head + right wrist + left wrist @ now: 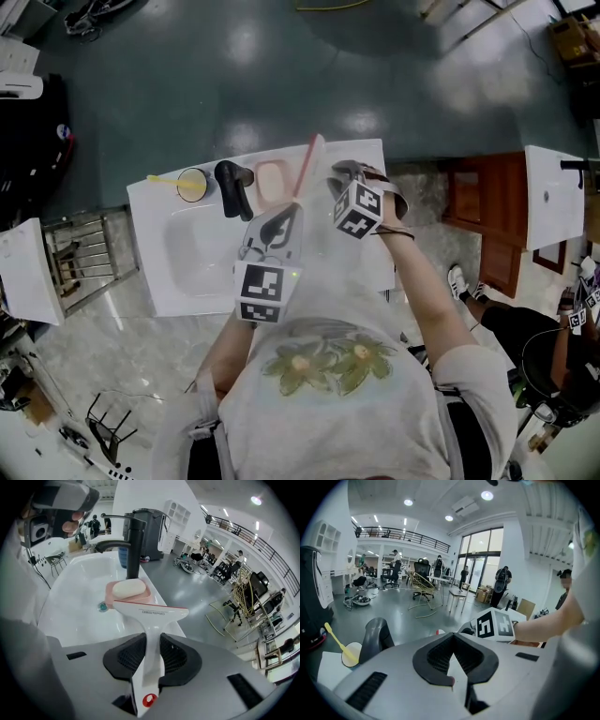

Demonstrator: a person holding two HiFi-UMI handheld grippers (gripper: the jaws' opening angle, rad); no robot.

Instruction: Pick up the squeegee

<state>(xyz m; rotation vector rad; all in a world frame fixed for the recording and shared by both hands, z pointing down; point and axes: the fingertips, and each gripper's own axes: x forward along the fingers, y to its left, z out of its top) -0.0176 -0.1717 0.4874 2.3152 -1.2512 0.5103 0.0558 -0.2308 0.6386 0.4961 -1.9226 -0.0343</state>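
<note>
Right gripper [151, 644]: the fingers are clamped on the handle of the white plastic squeegee with a red blade edge [150, 617].
Squeegee: it is held in the air over the far edge of the white basin tabletop [164, 281], blade end pointed away from the fingers.
Left gripper [452, 638]: the fingers are closed tip to tip with nothing gripped.
Far edge: a pink soap dish with a white bar [127, 592] is set beside a black metal faucet [234, 187].
Far left corner: a round yellow item with a yellow stick [190, 184] is seen.
</note>
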